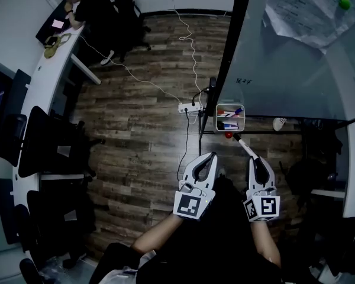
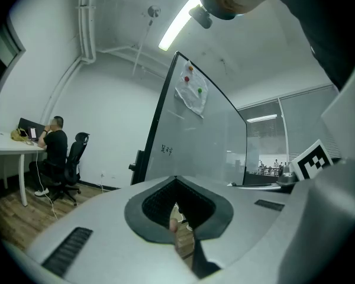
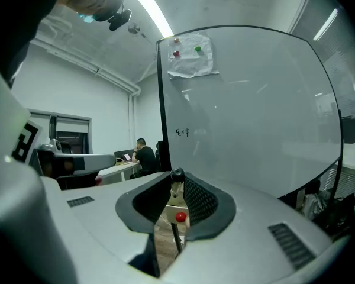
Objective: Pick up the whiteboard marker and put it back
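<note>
The right gripper (image 1: 255, 160) has its jaws partly closed on the whiteboard marker (image 1: 244, 147), clamped near the tips. In the head view the marker sticks out up and to the left from the jaws, right of centre. Its far end is near the small marker tray (image 1: 229, 127) at the whiteboard's (image 1: 284, 70) lower edge. In the right gripper view the dark cap (image 3: 177, 174) shows end-on. The left gripper (image 1: 212, 156) holds nothing, its jaw tips together, lower centre of the frame.
</note>
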Available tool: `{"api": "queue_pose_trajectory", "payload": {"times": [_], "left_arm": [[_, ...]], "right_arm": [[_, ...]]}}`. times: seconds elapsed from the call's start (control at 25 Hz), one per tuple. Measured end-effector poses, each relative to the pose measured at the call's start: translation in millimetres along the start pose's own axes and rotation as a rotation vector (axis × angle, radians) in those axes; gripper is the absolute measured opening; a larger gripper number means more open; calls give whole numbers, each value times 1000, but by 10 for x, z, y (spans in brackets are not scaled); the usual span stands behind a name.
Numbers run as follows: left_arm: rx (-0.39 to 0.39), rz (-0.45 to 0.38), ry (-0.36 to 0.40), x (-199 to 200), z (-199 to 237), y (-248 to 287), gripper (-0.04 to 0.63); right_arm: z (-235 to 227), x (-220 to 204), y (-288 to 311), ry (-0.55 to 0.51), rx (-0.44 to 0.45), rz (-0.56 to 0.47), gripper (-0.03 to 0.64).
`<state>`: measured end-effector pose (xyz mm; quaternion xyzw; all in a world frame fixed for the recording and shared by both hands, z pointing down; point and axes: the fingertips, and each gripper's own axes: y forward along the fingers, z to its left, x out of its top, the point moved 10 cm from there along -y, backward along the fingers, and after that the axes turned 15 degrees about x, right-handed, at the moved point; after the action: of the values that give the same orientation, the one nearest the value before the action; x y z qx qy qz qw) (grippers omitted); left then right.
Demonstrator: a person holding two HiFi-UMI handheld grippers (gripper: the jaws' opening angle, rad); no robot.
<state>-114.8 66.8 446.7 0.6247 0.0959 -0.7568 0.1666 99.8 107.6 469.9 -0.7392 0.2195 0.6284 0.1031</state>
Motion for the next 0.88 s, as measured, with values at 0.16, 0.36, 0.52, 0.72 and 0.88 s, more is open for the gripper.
{"api": "queue_pose_trajectory", "payload": {"times": [0.16,0.36,0.52,0.72,0.88], "left_arm": [[-5,-2,6,-2,-16,92,8],[-11,-2,0,-48,18,349,8],[-16,11,25,-79,5,530,8],[-30,27,62,-106,12,738,8],[-29,39,68,-105,-4,834,8]], "right_arm": [[-100,-33,57,8,-6,-4,77],[-309,-73,215,1,15,20,77],[-468,-113,336,-6,26,36,77],[-637,-185,451,21,36,65,77],[-711,-316,500,42,54,100,78]]}}
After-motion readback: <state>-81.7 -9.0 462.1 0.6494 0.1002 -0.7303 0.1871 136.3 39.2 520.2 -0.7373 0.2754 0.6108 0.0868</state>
